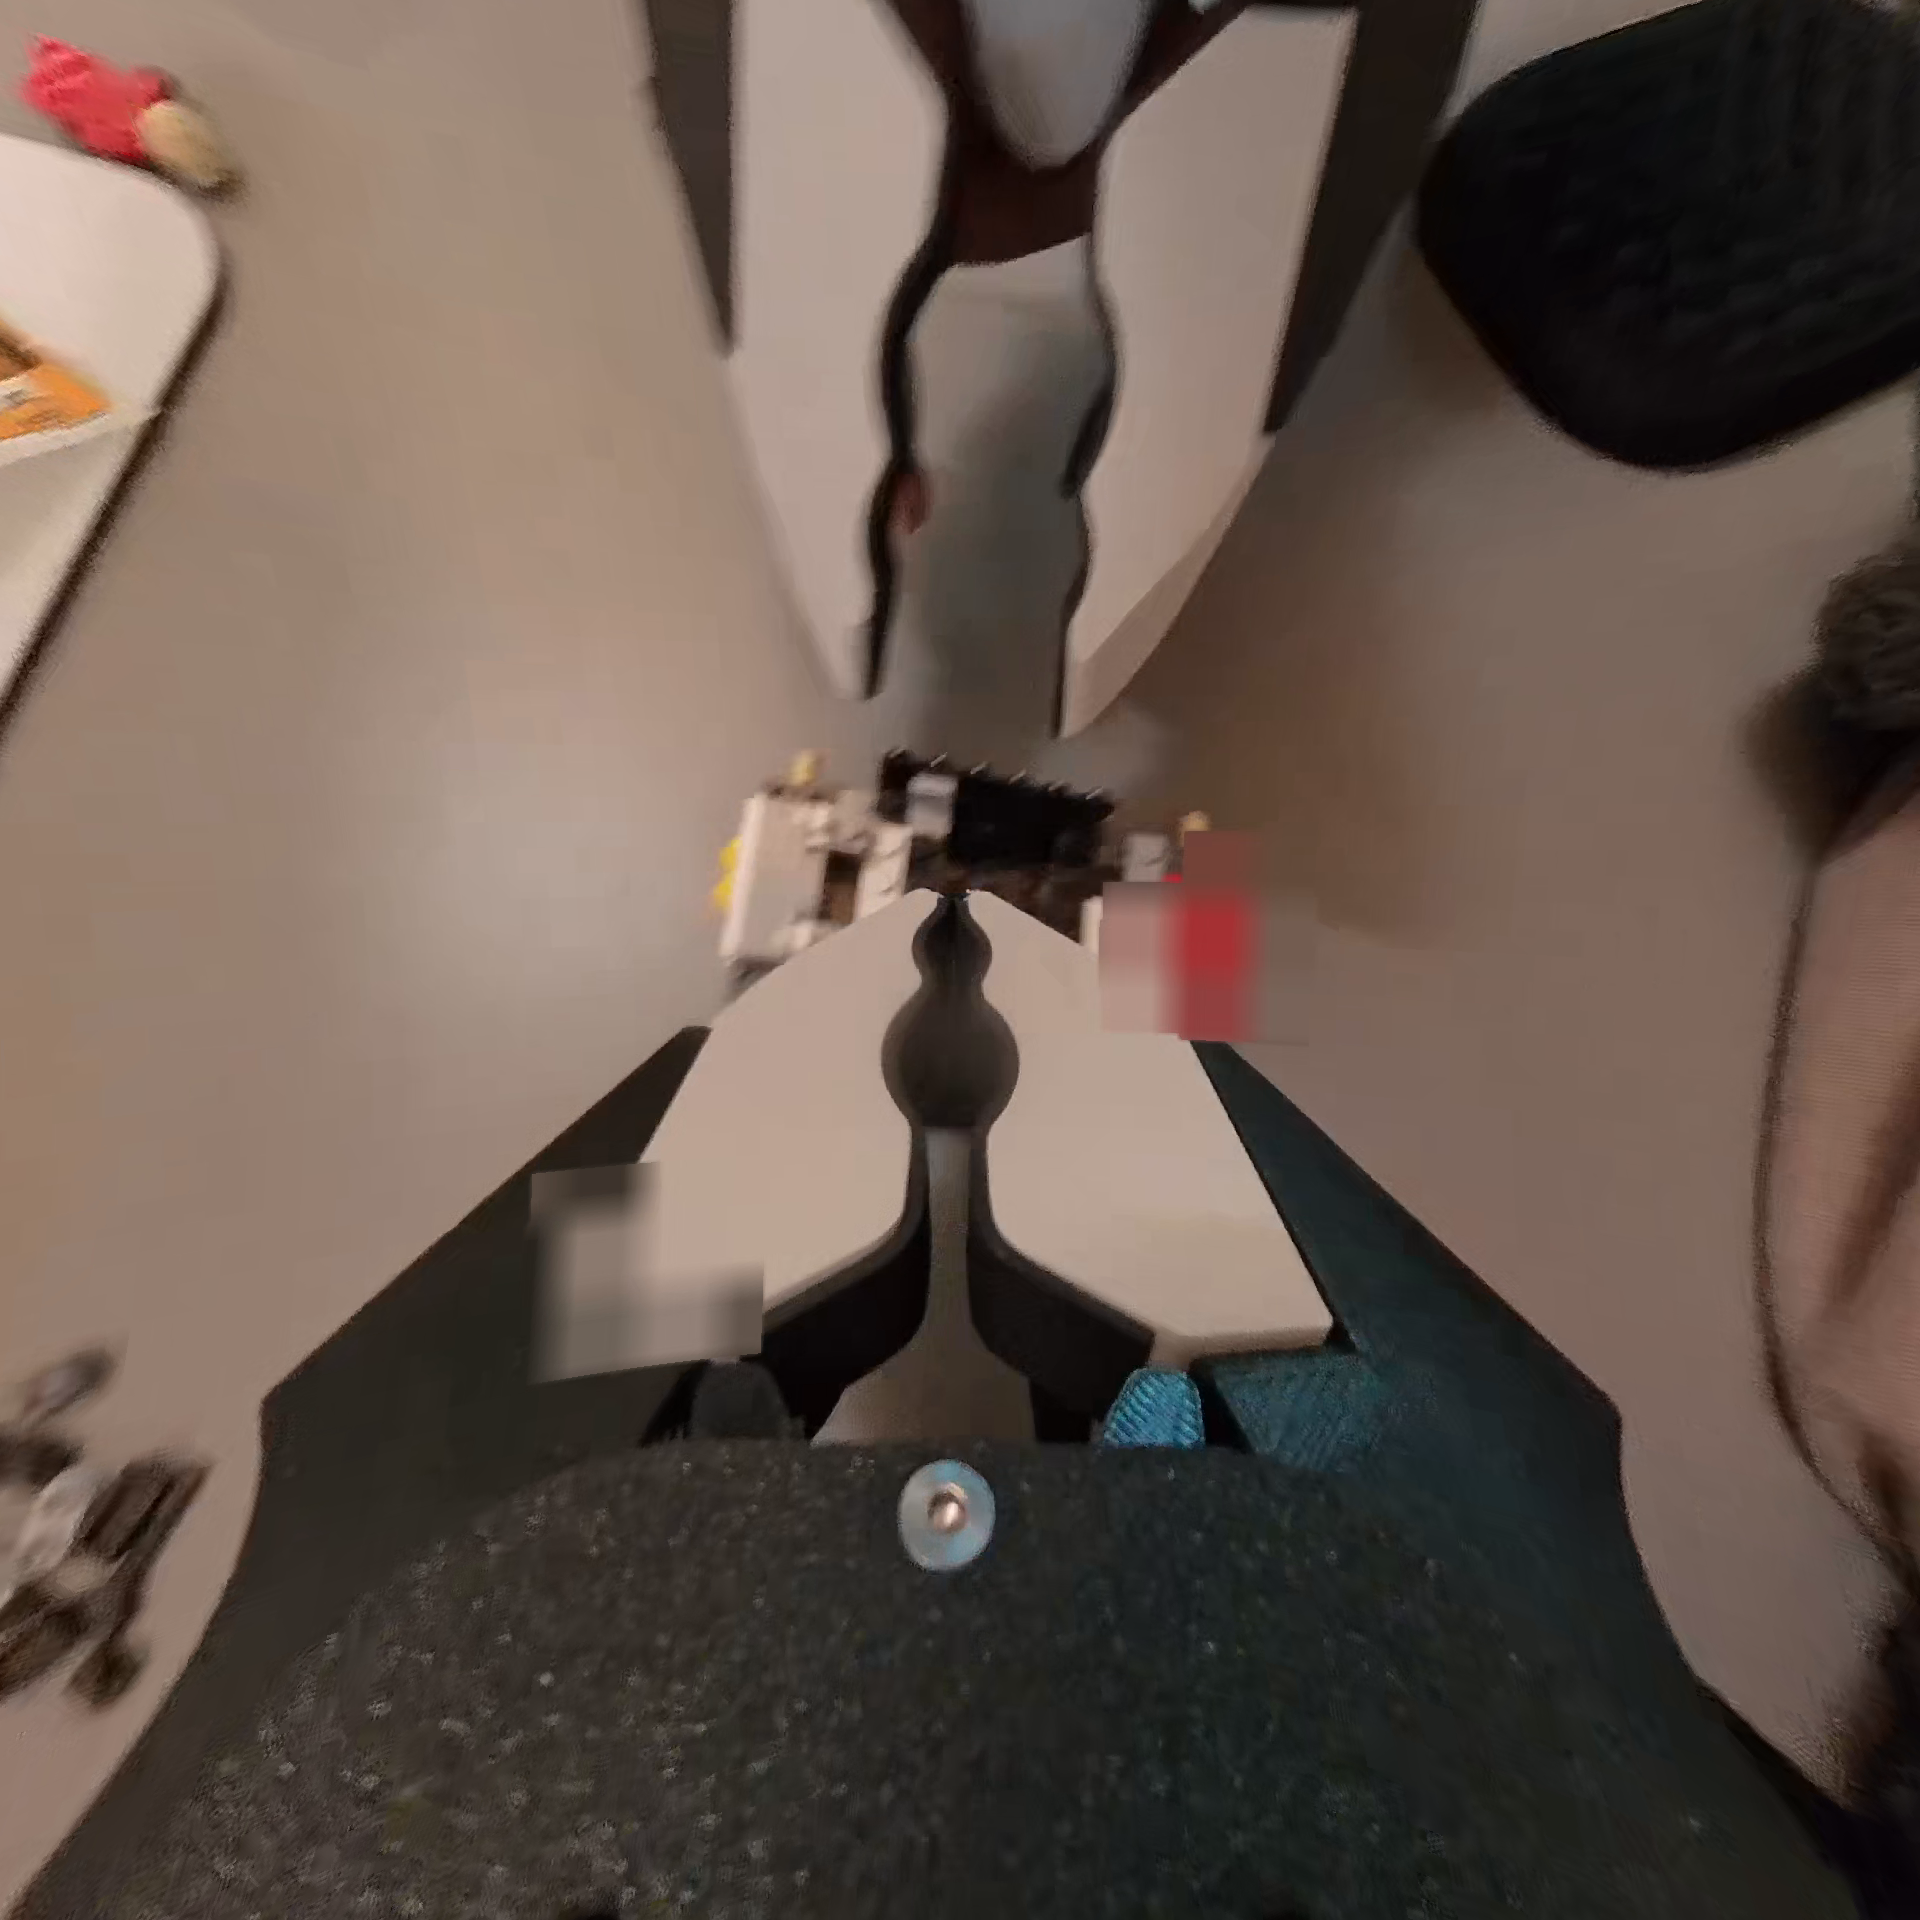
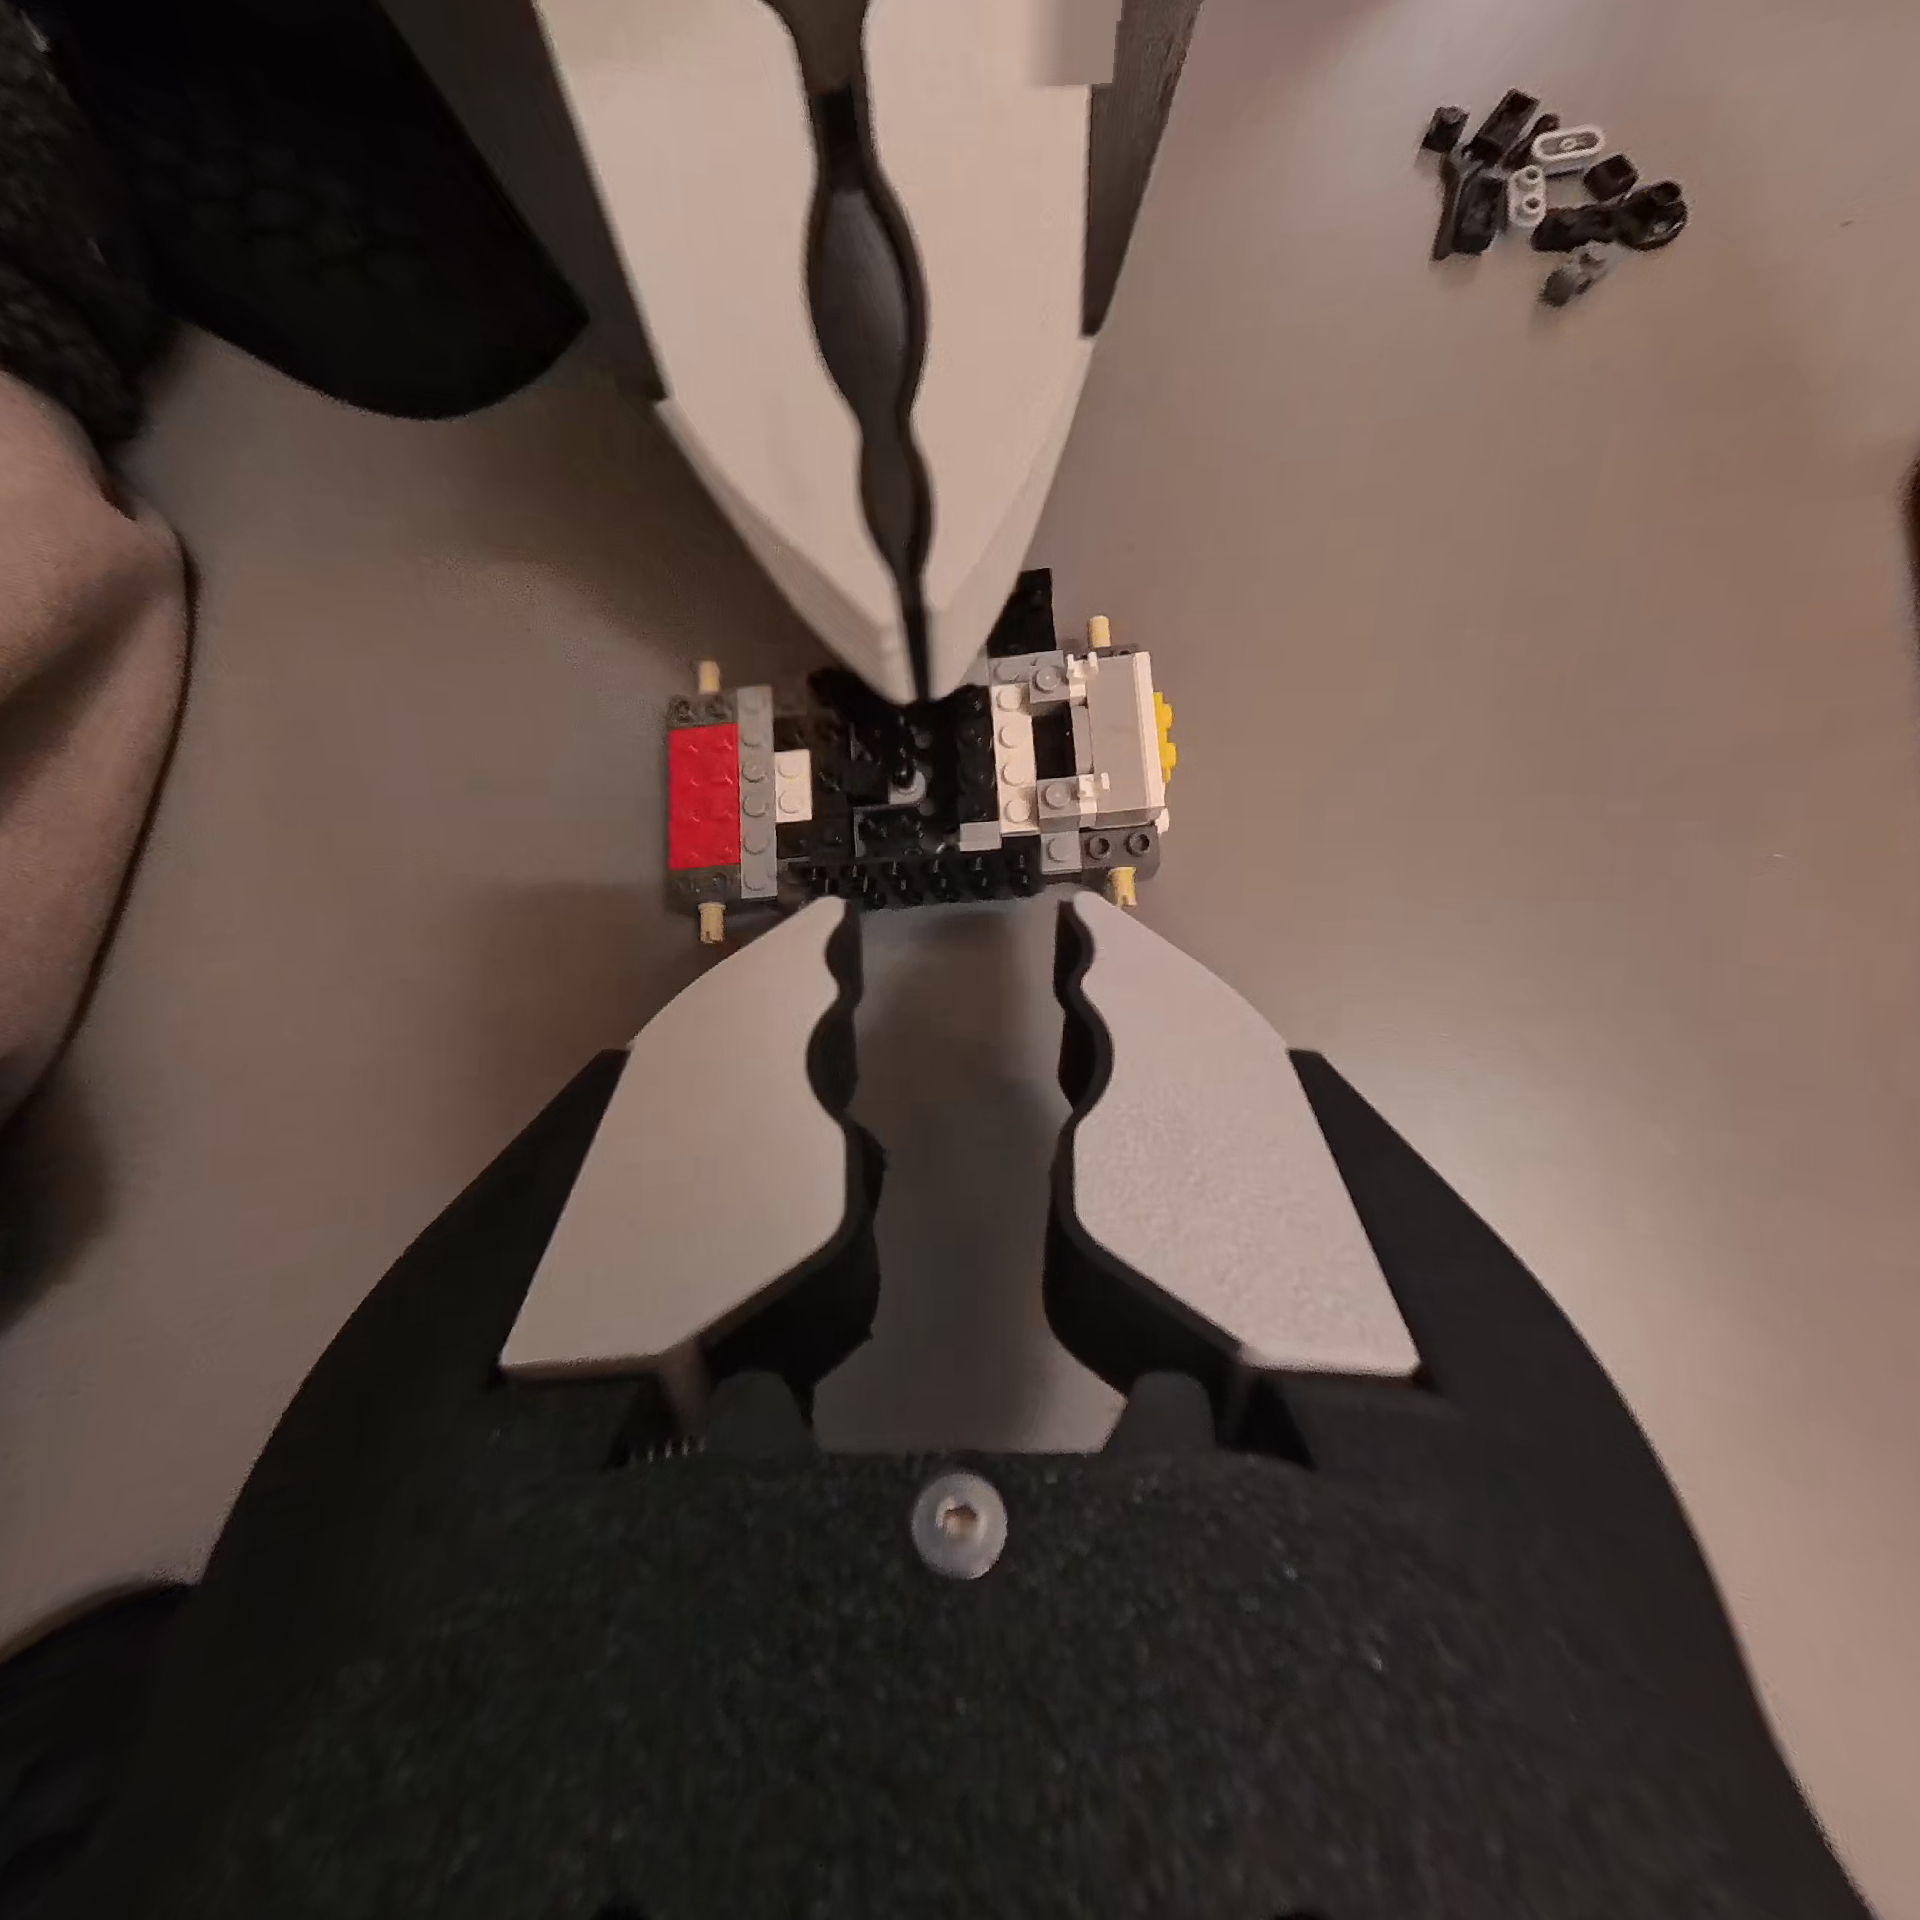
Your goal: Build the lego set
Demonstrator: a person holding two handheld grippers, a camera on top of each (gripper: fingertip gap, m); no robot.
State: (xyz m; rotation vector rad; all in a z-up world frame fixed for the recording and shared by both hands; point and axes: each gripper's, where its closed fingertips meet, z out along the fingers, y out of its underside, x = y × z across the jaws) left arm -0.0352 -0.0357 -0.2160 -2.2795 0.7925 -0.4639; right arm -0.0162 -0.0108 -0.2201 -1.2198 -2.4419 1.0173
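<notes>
Across both views spreads a plain grey table (image 2: 1455, 727). At the bottom of the right wrist view, the right gripper (image 2: 956, 914) stands with its jaws apart, tips just beside the near edge of the lego model (image 2: 914, 779), holding nothing. From the top centre, the left gripper (image 2: 920, 665) comes down with its jaws pressed together, tips touching the model's black middle. The model, red at its left end and white at its right, lies mid-frame. In the upper right lies a small pile of loose black and grey pieces (image 2: 1548, 192).
</notes>
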